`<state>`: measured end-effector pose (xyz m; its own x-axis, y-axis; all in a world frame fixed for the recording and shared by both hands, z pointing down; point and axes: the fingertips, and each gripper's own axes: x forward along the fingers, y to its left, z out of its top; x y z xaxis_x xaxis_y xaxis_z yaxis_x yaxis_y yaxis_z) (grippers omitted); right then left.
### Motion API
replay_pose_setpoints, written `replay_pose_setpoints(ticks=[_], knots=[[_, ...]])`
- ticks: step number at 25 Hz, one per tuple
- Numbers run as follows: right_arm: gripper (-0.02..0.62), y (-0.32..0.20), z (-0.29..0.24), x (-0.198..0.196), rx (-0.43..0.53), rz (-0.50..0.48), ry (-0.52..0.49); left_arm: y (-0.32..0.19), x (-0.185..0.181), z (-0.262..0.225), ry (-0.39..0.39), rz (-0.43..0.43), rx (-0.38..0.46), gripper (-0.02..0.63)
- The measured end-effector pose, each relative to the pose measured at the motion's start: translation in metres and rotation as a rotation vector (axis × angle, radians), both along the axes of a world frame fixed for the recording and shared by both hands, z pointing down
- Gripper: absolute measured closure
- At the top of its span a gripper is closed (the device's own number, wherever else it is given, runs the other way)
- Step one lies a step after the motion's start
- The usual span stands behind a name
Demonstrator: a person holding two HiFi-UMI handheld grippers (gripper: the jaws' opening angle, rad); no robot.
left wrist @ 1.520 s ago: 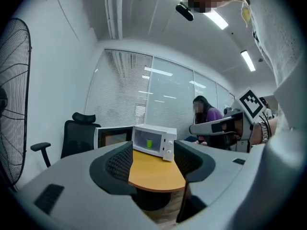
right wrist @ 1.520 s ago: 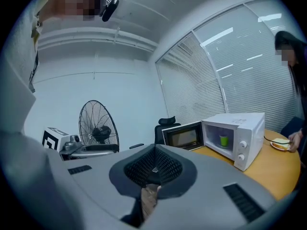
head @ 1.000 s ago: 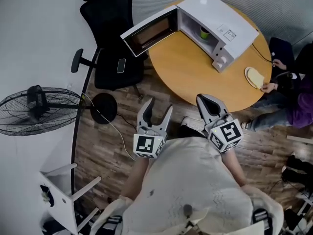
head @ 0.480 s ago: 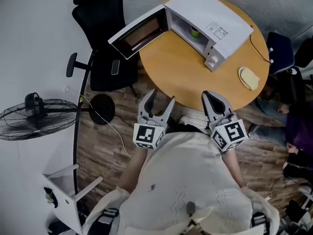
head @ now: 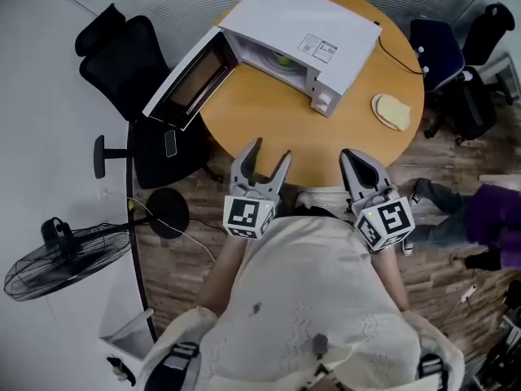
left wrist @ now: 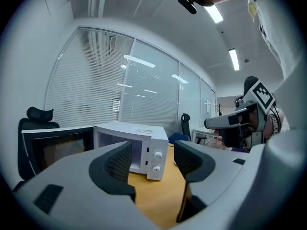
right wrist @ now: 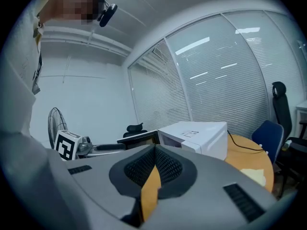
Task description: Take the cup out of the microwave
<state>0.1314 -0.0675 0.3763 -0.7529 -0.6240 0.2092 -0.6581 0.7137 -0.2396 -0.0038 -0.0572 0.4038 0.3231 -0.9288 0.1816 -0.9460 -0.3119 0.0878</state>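
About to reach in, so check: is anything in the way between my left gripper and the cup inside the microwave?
Nothing visible. The microwave door hangs open to the left, the cup sits in the open cavity, and only bare table lies between it and the left gripper, whose jaws stand apart.

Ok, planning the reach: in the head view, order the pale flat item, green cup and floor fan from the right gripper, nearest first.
1. Pale flat item, on the table, ahead-right of the right gripper.
2. Green cup, inside the open microwave, farther back.
3. Floor fan, far left.
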Motion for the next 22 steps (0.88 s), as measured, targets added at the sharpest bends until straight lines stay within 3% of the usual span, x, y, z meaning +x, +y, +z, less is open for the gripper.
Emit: replay_pose_setpoints(ticks=[7,22], knots=[[0.588,-0.033,0.005,-0.007,-0.024,0.139,0.009,-0.053,-0.019,0.013,-0.005,0.094,-0.024,0.33],[0.588,-0.085,0.006,-0.078,-0.041,0.278,0.036,-0.141,-0.085,0.056,-0.035,0.221,-0.086,0.33]])
